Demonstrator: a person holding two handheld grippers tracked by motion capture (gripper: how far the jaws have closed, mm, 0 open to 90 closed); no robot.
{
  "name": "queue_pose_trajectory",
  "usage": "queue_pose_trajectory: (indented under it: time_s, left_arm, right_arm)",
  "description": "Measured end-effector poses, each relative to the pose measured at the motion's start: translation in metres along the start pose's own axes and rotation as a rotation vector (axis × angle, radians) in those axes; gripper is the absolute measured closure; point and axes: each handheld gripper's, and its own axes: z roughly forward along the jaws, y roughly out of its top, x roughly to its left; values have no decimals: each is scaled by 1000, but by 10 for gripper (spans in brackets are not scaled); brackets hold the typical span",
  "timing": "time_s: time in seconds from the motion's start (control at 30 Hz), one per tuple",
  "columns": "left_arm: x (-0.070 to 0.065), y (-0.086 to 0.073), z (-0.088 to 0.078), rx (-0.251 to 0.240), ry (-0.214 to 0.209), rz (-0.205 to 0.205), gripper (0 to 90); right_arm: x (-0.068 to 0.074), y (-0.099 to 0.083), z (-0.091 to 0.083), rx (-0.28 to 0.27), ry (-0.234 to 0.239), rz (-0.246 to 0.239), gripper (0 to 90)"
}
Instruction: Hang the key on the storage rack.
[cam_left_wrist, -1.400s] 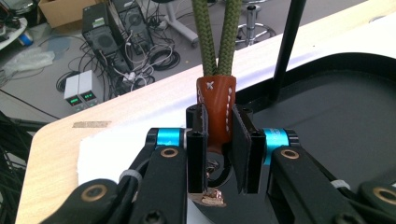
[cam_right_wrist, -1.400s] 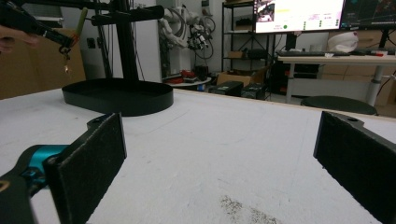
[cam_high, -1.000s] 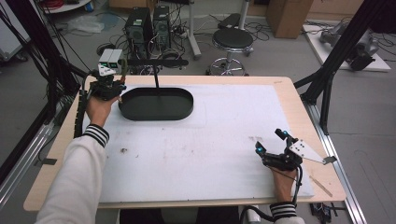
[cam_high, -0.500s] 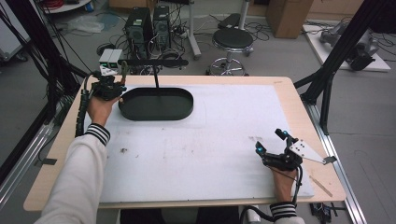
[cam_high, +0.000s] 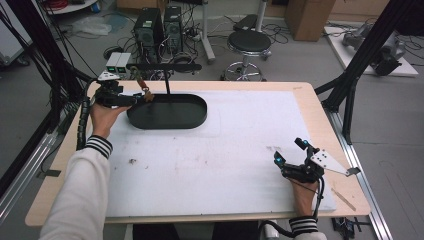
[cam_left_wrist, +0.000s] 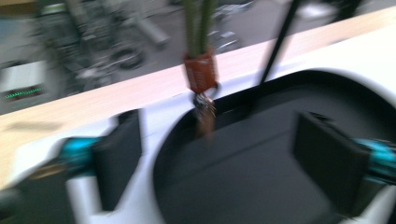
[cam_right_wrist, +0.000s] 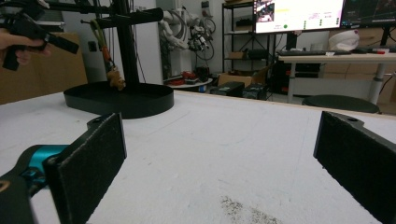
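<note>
High view, left gripper (cam_high: 131, 97) hovering at the black oval tray's (cam_high: 167, 120) left end beside a small brown keychain (cam_high: 145, 91) hanging from the stand's crossbar (cam_high: 165, 66), right gripper (cam_high: 290, 151) resting on the white mat (cam_high: 210, 160); left gripper view, jaws standing apart, keychain dangling between them over the tray rim; right gripper view, jaws gaping wide, tray far off.

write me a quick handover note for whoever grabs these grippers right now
Left gripper: open, held at the left end of the black stand tray, jaws either side of the keychain without touching it.
Right gripper: open, holding nothing, resting on the white mat near the front right corner.
Keychain: hangs by a green strap from the stand's crossbar, above the tray.
Done: left gripper lined up with it.
Left: probably close on the keychain and take it off the bar.
</note>
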Motion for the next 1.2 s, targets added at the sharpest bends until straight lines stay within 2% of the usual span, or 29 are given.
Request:
queue_pose_trajectory:
  time_s: [0.07,0.13,0.17,0.2,0.27,0.3,0.33,0.5,0.53,0.57,0.6,0.63,0.7,0.73,0.8,0.83,0.9,0.97,1.0,1.07,1.2]
  left_arm:
    - [-4,-4,-11,-67,-42,-21,17]
    - [-8,-9,-24,-115,-95,11,17]
    - [-8,-9,-24,-115,-95,11,17]
    - [-14,-16,-37,-141,-115,46,17]
    - [-17,-21,-44,-160,-128,48,17]
    - [-24,-33,-58,-181,-157,67,17]
    - [-24,-33,-58,-181,-157,67,17]
    - [-41,-65,-83,-241,-201,103,17]
    - [-46,-77,-92,-274,-207,116,17]
    - [-47,-82,-97,-279,-214,112,17]
    - [-47,-82,-97,-279,-214,112,17]
    - [-50,-95,-107,-312,-218,104,17]
    - [-51,-100,-112,-321,-215,99,17]
    - [-55,-111,-121,-338,-235,69,17]
    - [-59,-120,-127,-364,-231,82,17]
    - [-59,-120,-127,-364,-231,82,17]
    - [-64,-129,-132,-369,-217,108,17]
    - [-67,-139,-135,-382,-225,113,17]
    - [-71,-149,-136,-390,-222,125,17]
    - [-74,-161,-135,-407,-226,132,17]
    - [-77,-172,-134,-423,-211,136,17]
  right_arm:
    - [0,0,0,0,0,-1,14]
    - [1,0,0,1,0,0,14]
    - [1,0,0,2,0,-6,14]
    - [1,0,0,5,1,-4,14]
    - [1,0,0,5,0,-3,14]
    - [1,0,0,4,1,-3,14]
    - [1,0,0,5,1,-2,14]
    - [2,0,0,7,-2,-19,14]
    - [2,0,1,7,-2,-17,14]
    - [2,0,1,6,-1,-15,14]
    - [2,0,0,6,-2,-16,14]
    - [2,0,0,7,-4,-21,14]
    - [2,0,1,5,-3,-21,14]
    - [2,0,1,5,-3,-20,14]
    - [3,0,1,7,-5,-19,14]
    - [3,0,1,5,-5,-20,14]
    - [3,0,1,5,-3,-21,14]
    - [3,0,1,6,-5,-26,14]
    - [3,0,1,6,-5,-27,14]
    - [3,0,1,6,-4,-27,14]
    - [3,0,1,9,-4,-22,14]
